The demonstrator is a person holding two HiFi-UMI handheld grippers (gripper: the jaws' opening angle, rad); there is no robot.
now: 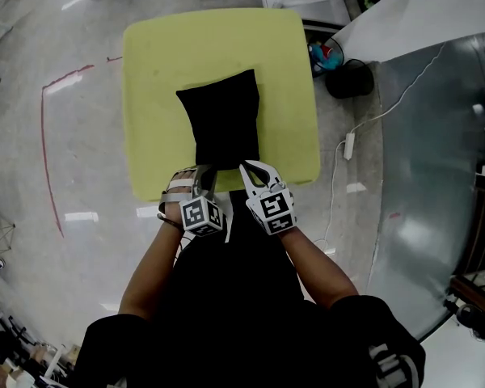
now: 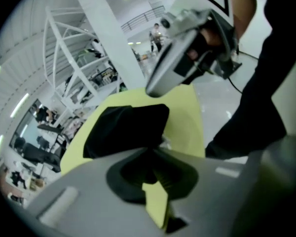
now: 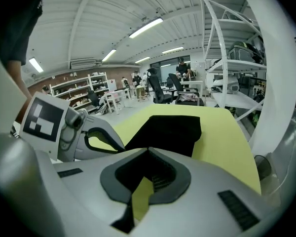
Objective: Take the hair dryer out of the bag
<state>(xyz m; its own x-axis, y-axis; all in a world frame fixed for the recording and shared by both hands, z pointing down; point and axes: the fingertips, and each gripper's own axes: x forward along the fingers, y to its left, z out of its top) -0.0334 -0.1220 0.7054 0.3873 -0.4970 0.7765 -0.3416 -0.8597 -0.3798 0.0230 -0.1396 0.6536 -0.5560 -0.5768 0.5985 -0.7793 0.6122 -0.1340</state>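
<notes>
bag: black cloth, kinda lumpy, sat mid table
left gripper: pinched the bag's near edge
right gripper: pressed together, empty, just beside

The bag is plain black on a yellow-green table. The left gripper and right gripper are pale grey with dark grey jaw linings, each with black-and-white square markers (the person's shirt is black too). The floor is grey, with a thin red line at left
</notes>
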